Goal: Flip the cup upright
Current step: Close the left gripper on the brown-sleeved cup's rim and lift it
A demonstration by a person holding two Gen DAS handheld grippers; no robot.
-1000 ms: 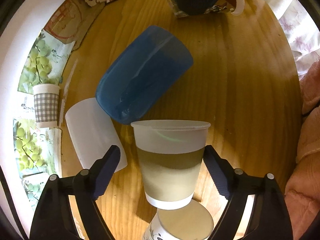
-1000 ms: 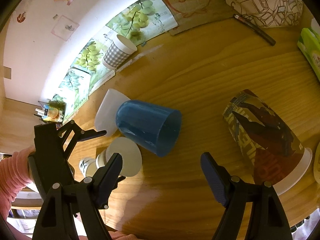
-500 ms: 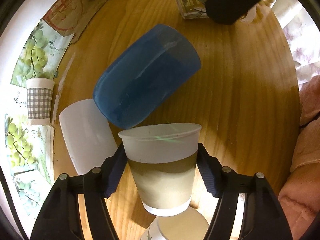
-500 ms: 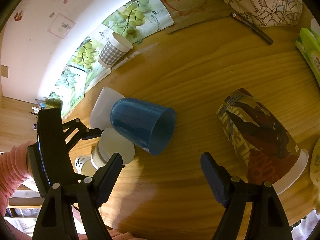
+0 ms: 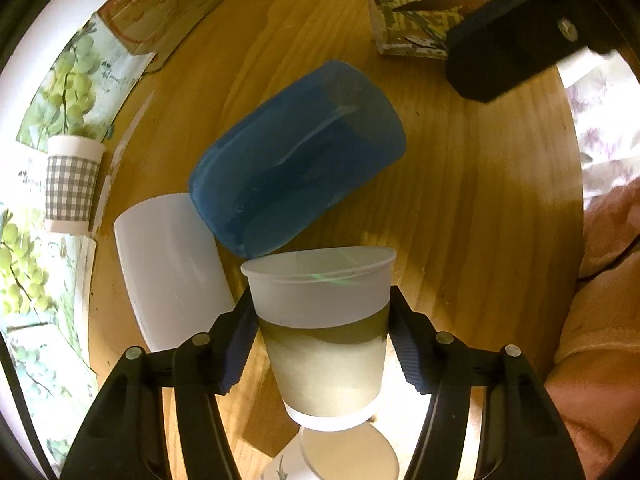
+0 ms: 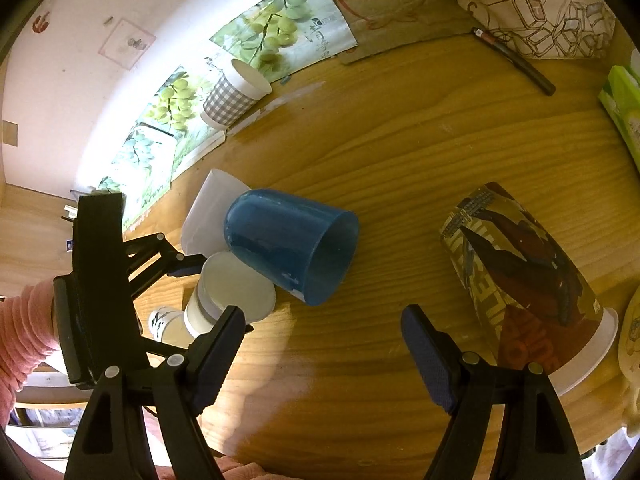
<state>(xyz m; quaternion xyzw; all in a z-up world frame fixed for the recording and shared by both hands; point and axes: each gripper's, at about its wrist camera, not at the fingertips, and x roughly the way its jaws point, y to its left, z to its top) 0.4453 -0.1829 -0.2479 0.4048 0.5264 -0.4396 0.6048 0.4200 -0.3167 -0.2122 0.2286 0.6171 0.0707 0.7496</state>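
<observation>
Glossy blue plastic cup (image 5: 296, 156); matt paper cup (image 5: 324, 332); varnished wood table (image 5: 480, 200); ribbed tongs pads (image 5: 408, 352).

White paper cup (image 5: 324, 332) with olive-tan band, upright, mouth up, clamped between left claw (image 5: 320, 344) pads, lifted above another cup's base, rim touching blue cup (image 5: 296, 176).

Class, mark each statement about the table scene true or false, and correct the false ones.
1. The left tongs grip the paper cup on both sides. True.
2. The blue cup stands upright. False: it lies on its side.
3. The right tongs hold the printed cup. False: they are open and hold nothing.
4. The checked cup stands near the grape pictures. True.
</observation>
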